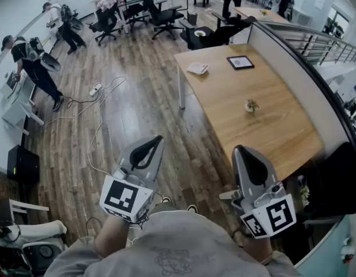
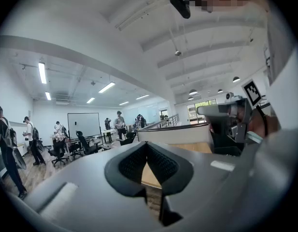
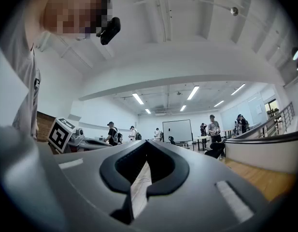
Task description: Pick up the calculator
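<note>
A dark flat rectangular device (image 1: 240,62), possibly the calculator, lies at the far end of the long wooden table (image 1: 270,126). My left gripper (image 1: 157,138) and my right gripper (image 1: 238,149) are held close to my body over the wooden floor, well short of the device and apart from the table. Both point roughly level. In the left gripper view my left gripper (image 2: 147,146) has its jaws together with nothing between them. In the right gripper view my right gripper (image 3: 147,144) looks the same, shut and empty.
A white flat object (image 1: 197,68) and a small potted plant (image 1: 250,105) also sit on the table. A dark partition (image 1: 316,79) runs along its right side. Cables and a power strip (image 1: 96,89) lie on the floor, with office chairs (image 1: 163,13) and several people beyond.
</note>
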